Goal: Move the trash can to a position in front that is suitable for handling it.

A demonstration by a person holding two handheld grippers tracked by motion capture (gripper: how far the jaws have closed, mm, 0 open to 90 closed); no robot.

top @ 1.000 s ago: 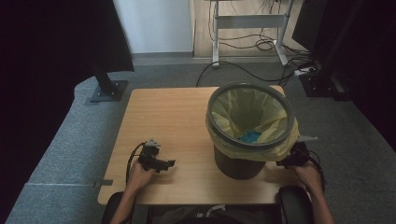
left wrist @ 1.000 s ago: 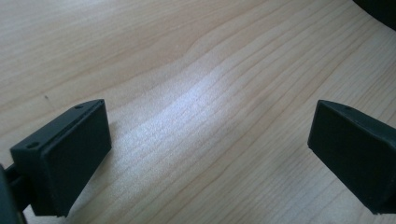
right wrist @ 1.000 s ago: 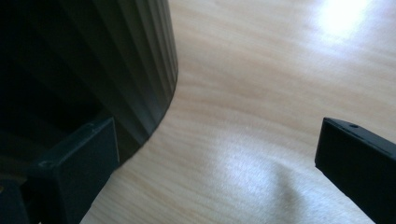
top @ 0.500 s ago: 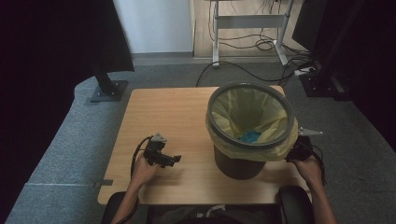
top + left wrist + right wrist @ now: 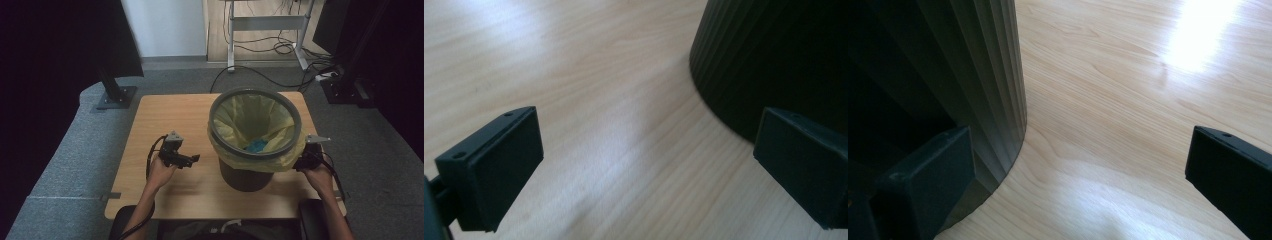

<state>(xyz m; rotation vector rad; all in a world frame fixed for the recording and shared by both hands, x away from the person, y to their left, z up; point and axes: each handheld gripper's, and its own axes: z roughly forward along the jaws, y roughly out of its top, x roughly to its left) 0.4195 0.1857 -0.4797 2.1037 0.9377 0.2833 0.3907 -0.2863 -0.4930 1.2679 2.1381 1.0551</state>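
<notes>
A dark ribbed waste bin (image 5: pixel 245 175) lined with a yellow bag (image 5: pixel 250 117) stands on the right half of the wooden table (image 5: pixel 165 115). Something blue (image 5: pixel 257 146) lies at the bottom of the bag. My left gripper (image 5: pixel 194 160) is held just left of the bin, jaws pointing at it, open and empty. In the left gripper view the bin's wall (image 5: pixel 774 55) is close at the upper right. My right gripper (image 5: pixel 300 162) is low at the bin's right side, partly hidden under the bag's overhang. Its own view shows open jaws beside the ribbed wall (image 5: pixel 983 75).
The table's front edge runs just ahead of both forearms. Bare wood stretches left and behind the bin. Beyond the table are grey carpet, a monitor stand base (image 5: pixel 116 96), a desk frame (image 5: pixel 270 30) and floor cables (image 5: pixel 260 70).
My left gripper has moved right toward the bin. My right gripper has shifted slightly in against the bin's right side, under the bag's edge.
</notes>
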